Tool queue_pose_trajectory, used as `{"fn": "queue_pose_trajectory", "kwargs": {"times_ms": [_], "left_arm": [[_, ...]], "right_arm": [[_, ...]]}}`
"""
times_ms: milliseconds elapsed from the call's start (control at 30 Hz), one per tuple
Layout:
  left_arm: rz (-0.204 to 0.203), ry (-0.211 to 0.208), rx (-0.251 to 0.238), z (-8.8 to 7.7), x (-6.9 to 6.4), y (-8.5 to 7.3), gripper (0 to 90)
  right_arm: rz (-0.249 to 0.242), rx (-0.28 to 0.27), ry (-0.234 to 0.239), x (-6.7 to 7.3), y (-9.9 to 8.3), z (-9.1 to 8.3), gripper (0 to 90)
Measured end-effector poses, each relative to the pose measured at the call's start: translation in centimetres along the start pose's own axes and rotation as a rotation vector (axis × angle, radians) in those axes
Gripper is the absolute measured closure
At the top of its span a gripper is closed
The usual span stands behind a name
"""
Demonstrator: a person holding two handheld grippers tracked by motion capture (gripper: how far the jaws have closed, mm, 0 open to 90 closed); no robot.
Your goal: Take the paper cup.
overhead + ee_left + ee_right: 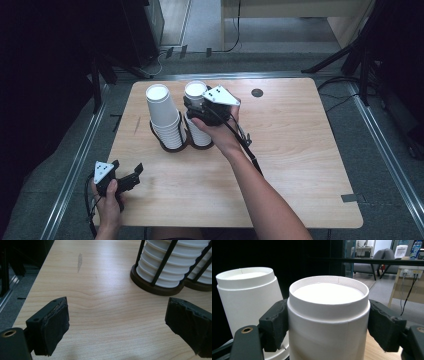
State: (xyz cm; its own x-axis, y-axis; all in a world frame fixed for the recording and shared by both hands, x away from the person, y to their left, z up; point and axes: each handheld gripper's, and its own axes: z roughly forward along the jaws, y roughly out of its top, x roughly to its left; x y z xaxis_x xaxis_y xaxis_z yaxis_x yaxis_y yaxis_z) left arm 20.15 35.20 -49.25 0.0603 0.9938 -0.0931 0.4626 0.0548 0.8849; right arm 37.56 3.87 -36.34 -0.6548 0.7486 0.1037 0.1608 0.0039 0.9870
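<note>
One cup [328,315] (right gripper [328,322]-clamped)

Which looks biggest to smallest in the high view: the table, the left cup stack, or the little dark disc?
1. The table
2. The left cup stack
3. The little dark disc, though it lies farther from the camera.

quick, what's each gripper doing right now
Left gripper: open, holding nothing, over bare table.
Right gripper: closed on the top paper cup of the right stack.

cup stacks [175,120] far left, table [300,150] right open
</note>
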Motion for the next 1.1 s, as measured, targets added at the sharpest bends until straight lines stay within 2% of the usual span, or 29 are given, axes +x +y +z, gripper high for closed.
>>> {"fn": "queue_pose_trajectory", "kwargs": {"times_ms": [300,367,400,433,467,733,1100], "left_arm": [[-0.004,0.0,0.0,0.0,-0.1,0.0,5.5],[-0.006,0.001,-0.003,0.0,-0.1,0.0,5.6],[-0.006,0.001,-0.003,0.0,-0.1,0.0,5.6],[-0.006,0.002,-0.003,0.0,-0.1,0.0,5.6],[-0.006,0.002,-0.003,0.0,-0.1,0.0,5.6],[0.002,0.003,0.001,0.0,-0.1,0.0,5.6],[0.002,0.005,-0.004,0.0,-0.2,0.0,5.6]], "right_arm": [[-0.011,-0.051,0.005,-0.1,1.3,-0.5,24.1],[-0.009,-0.071,0.004,-0.1,1.6,-0.7,24.1],[-0.023,-0.097,0.0,-0.1,1.9,-1.0,24.2],[-0.023,-0.097,0.0,-0.1,1.9,-1.0,24.2],[-0.02,-0.122,-0.001,-0.1,2.2,-1.2,24.2],[0.006,-0.207,0.003,-0.4,3.7,-2.4,24.3],[-0.006,-0.259,0.013,-0.3,5.7,-4.0,24.3]]}}
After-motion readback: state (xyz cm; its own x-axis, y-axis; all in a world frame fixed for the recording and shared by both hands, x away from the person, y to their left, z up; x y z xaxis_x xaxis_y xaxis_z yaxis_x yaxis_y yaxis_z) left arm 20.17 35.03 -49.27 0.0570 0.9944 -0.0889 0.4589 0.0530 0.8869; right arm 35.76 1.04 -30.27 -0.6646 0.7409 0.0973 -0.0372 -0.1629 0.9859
